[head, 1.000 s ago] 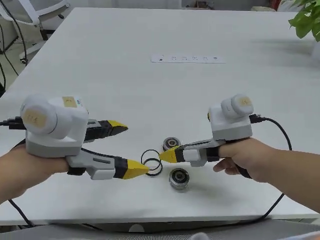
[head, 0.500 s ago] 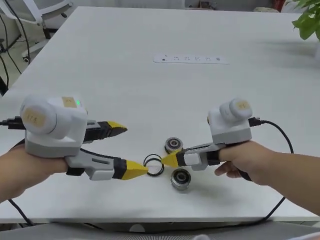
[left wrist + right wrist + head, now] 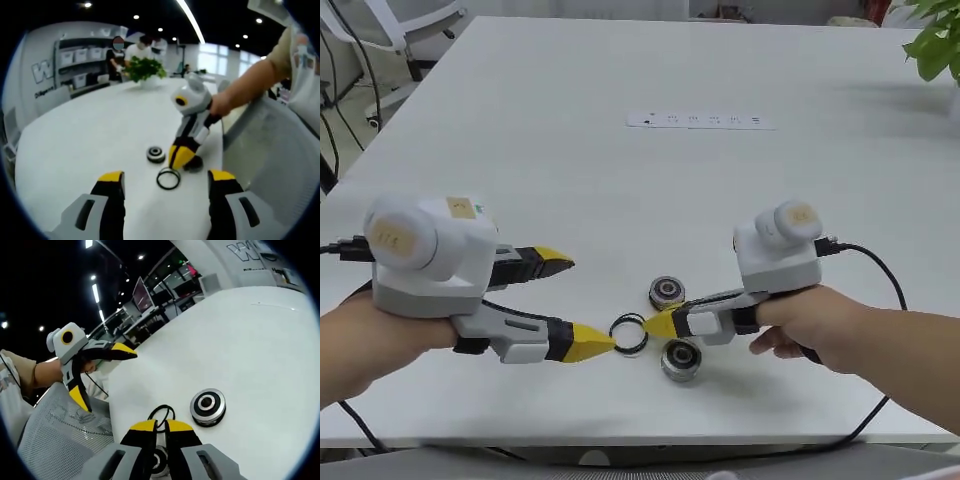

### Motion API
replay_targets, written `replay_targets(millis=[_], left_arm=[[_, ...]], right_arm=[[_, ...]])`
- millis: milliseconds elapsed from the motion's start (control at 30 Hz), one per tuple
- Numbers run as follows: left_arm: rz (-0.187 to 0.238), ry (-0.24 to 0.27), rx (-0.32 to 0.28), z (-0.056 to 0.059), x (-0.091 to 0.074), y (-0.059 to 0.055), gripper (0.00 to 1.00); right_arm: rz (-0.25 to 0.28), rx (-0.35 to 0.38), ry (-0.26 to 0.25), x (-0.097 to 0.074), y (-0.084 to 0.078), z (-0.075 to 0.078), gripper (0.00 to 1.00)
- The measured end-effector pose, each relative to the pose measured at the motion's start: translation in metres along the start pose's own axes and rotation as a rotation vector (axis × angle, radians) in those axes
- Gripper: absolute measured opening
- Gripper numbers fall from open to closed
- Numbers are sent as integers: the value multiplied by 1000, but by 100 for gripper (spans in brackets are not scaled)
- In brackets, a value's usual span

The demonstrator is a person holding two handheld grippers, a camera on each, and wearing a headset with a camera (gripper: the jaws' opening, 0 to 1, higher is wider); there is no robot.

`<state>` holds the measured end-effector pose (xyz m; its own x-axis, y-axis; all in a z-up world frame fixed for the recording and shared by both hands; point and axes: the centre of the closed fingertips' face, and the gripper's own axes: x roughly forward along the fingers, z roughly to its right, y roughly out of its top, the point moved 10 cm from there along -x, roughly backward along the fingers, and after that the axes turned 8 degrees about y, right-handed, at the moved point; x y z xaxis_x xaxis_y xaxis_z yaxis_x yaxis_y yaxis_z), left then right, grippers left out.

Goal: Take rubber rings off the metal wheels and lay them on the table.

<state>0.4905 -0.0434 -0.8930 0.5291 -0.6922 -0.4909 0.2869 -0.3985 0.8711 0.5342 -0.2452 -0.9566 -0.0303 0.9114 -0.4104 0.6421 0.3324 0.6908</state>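
Observation:
Two black rubber rings point(image 3: 628, 333) lie overlapped on the white table point(image 3: 620, 190), seen as one ring point(image 3: 168, 178) in the left gripper view. One metal wheel point(image 3: 667, 291) stands just behind them, another point(image 3: 681, 358) to their right. My right gripper point(image 3: 655, 323) is shut, its yellow tips pinching the edge of a ring point(image 3: 161, 414); one wheel point(image 3: 207, 405) sits to the right of its jaws and the other point(image 3: 159, 460) beneath them. My left gripper point(image 3: 578, 303) hangs open just left of the rings, with nothing between its fingers point(image 3: 111, 176).
A white power strip point(image 3: 702, 120) lies flat further back on the table. A green plant point(image 3: 935, 40) stands at the far right corner, an office chair point(image 3: 400, 20) off the far left. The right gripper's cable point(image 3: 880, 270) trails over the front edge.
Almost nothing: the head camera has shifted a little, and both grippers stay where they were by the rings.

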Motion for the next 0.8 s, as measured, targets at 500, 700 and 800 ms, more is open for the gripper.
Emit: replay_targets(millis=[500, 700, 800], left_arm=[[-13, 0, -1, 1, -3, -1, 68], [-16, -3, 0, 0, -2, 1, 67], [-16, -3, 1, -1, 0, 3, 67]], right_arm=[[-32, -55, -10, -1, 0, -3, 15], [-31, -71, -20, -6, 1, -1, 20], [-13, -73, -21, -10, 5, 0, 21]])
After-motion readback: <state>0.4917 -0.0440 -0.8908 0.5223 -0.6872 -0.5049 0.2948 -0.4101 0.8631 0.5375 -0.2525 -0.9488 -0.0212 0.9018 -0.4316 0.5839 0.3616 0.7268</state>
